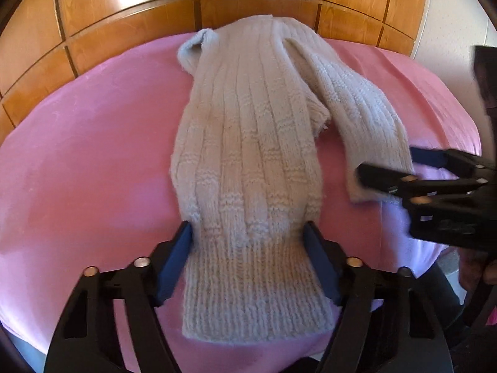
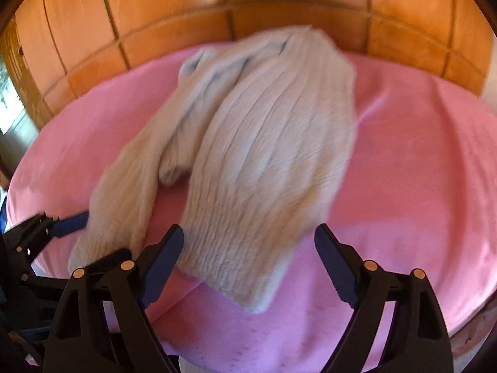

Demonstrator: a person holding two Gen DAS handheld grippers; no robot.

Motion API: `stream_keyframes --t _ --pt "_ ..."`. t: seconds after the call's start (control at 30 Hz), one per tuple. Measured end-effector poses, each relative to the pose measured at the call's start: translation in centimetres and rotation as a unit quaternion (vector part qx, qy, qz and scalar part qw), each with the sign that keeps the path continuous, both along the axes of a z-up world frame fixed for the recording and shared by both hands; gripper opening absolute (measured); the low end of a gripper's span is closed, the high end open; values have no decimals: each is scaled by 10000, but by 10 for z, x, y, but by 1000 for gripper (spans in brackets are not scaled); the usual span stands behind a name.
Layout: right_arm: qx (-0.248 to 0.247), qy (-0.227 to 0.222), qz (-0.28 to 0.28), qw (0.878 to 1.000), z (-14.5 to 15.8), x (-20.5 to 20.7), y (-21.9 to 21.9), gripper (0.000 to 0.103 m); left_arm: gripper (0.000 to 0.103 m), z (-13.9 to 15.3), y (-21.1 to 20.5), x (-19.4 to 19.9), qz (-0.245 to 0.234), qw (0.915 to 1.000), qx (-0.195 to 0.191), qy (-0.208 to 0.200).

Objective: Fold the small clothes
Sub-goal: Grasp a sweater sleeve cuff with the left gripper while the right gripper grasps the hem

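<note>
Left gripper (image 1: 247, 227) straddles one leg of the knitted garment (image 1: 248, 130) just above its ribbed cuff (image 1: 257, 295). Both blue pads (image 1: 174, 264) touch the cloth's edges and the knit looks nipped in between them, so I read it as gripping, tho only lightly. Right gripper (image 2: 250, 230) is open over the other leg's end: its left pad is against the cloth edge, its right pad is clear, w/ pink showing between.

Garment lies flat on the pink sheet (image 1: 77, 155). Both leg ends are at the near edge, and the joined top is at the far edge, right by the wood panelling (image 1: 124, 9). The legs splay apart toward the near edge, w/ a short flap lying between them.

Handling, my guess: light, soft, thick and stretchy, not slippery, not fragile. It'll sag and drag on the sheet rather than hold shape. Best hold prob. the cuffs, as they're denser and firmer. Take both layers, else only the top one lifts.

Looks: pale grey-beige, chunky vertical ribs w/ bands of crosswise stitch, and slightly fuzzy edges. Right wrist view is motion-blurred, so detail there is poor.
</note>
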State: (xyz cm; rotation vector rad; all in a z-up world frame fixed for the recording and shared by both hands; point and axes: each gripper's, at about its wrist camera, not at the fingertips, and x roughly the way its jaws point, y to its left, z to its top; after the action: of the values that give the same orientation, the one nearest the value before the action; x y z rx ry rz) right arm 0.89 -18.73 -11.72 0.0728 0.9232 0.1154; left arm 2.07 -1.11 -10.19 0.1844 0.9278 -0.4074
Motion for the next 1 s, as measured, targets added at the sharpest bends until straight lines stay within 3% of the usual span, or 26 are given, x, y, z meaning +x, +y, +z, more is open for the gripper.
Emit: stream_keyframes --t 0.03,0.07,0.1,0.17,0.27,0.4,0.6,0.77,0.93,1.0 --pt "6 -45 47 10000 0 0 0 62 46 1 0 -1 -53 10000 -72 1" --pt "31 -135 157 9998 5 -2 -1 37 25 4 1 -1 -109 9998 -187 38" --pt "22 -175 218 9996 10 -5 -2 28 15 6 2 0 -128 9994 -296 95" --pt "-24 -299 235 9993 23 -8 -12 8 13 11 7 2 -134 9983 -532 179" --pt "-310 -650 109 9973 48 -15 -36 7 12 28 24 11 -38 9950 -981 182" --pt "-694 -1122 -584 9895 81 -15 -89 7 12 67 60 32 348 9850 -1686 -84" --pt "-1128 -1427 -2022 9623 120 22 -205 7 12 125 133 96 1465 9616 -2212 -702" --pt "-1163 -1049 -2801 9471 115 75 -285 7 12 150 192 173 2732 9378 -1939 -911" --pt "-1163 -525 -3208 9385 100 131 -332 9 12 155 220 261 3683 9185 -1218 -766" --pt "-1199 -425 -3223 9380 95 146 -338 29 16 152 225 283 3843 9149 -1077 -610"
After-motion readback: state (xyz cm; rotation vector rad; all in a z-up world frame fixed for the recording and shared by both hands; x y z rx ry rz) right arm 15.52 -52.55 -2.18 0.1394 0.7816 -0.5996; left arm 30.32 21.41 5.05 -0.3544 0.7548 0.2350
